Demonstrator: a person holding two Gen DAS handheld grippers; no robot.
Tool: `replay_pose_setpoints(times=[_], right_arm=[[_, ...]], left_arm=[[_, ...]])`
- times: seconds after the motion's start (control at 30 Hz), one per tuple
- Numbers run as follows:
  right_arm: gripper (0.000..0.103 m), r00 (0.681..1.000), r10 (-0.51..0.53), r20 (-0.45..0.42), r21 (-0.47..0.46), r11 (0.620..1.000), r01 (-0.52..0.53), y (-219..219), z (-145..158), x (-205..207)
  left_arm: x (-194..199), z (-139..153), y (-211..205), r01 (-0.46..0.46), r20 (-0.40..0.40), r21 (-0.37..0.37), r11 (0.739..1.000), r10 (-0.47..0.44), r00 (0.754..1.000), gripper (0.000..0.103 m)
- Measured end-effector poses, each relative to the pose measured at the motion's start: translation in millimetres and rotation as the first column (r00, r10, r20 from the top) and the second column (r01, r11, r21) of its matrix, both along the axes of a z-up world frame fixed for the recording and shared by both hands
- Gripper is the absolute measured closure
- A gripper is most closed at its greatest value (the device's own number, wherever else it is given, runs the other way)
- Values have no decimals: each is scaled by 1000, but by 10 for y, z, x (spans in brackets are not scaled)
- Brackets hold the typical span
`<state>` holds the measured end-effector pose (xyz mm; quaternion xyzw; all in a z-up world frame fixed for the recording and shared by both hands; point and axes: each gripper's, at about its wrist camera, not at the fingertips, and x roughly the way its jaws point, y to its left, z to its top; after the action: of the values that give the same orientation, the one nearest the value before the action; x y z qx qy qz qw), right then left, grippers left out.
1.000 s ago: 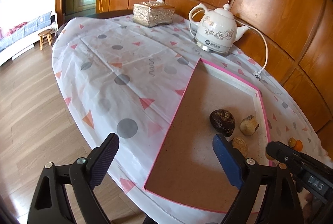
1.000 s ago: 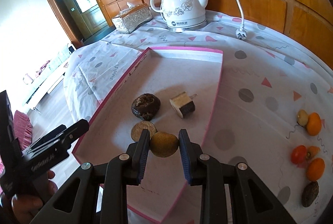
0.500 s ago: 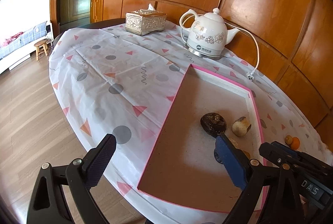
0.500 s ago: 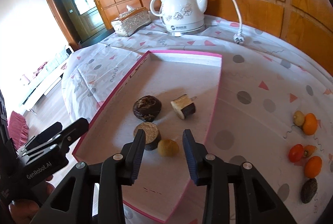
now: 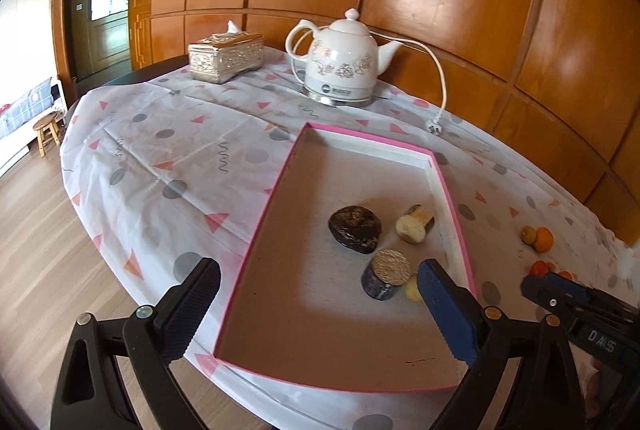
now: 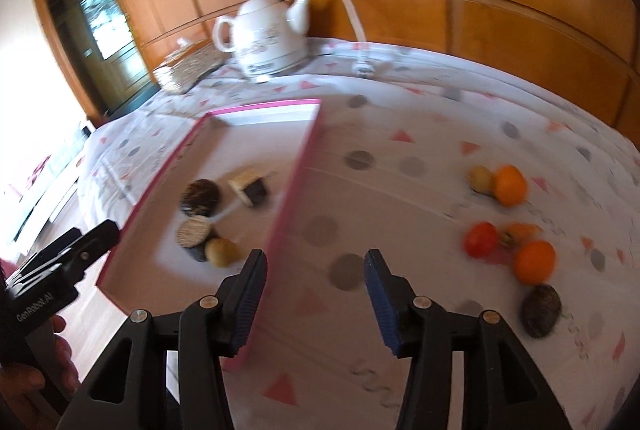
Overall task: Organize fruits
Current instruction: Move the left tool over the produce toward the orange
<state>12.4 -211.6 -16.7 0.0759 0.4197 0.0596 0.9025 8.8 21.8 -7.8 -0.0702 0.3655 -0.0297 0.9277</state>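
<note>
Since 0.5 s ago the right gripper (image 6: 314, 294) has swung off the pink-rimmed shallow cardboard tray (image 6: 298, 166) toward the loose fruit on the patterned tablecloth (image 6: 400, 118), jaws now spread wide and empty, leaving the small round tan fruit (image 6: 222, 251) in the tray's near right corner, touching the dark cut-faced fruit piece (image 6: 194, 234). The left gripper (image 5: 316, 304) hovers level over the tray's near end, fully open, empty. 6 fruits remain outside; the dark oval fruit (image 6: 541, 314) lies nearest, long axis pointing away.
</note>
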Motion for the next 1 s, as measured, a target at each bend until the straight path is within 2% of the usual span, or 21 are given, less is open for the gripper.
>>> replay_pose_setpoints(times=[0.2, 0.37, 0.5, 0.67, 0.83, 1.0], right_arm=[[52, 992, -126, -23, 17, 992, 126, -465, -90, -188], [52, 965, -257, -53, 17, 966, 258, -940, -210, -413], [52, 922, -379, -78, 0, 925, 380, -1341, -328, -646], [52, 851, -517, -96, -15, 855, 518, -1805, -431, -923], [52, 800, -592, -97, -21, 805, 593, -2048, -487, -1077], [52, 771, -631, -90, -43, 775, 630, -2136, -530, -1143]], left_arm=[[-12, 37, -109, 52, 13, 13, 999, -52, 999, 4], [-26, 57, -209, 94, 17, 24, 995, -94, 995, 4], [-22, 57, -258, 116, 11, 29, 993, -117, 993, 4], [-19, 62, -358, 150, 4, 41, 988, -150, 989, 4], [-7, 88, -489, 193, 4, 65, 979, -194, 981, 4], [15, 136, -696, 273, 2, 90, 958, -274, 962, 4]])
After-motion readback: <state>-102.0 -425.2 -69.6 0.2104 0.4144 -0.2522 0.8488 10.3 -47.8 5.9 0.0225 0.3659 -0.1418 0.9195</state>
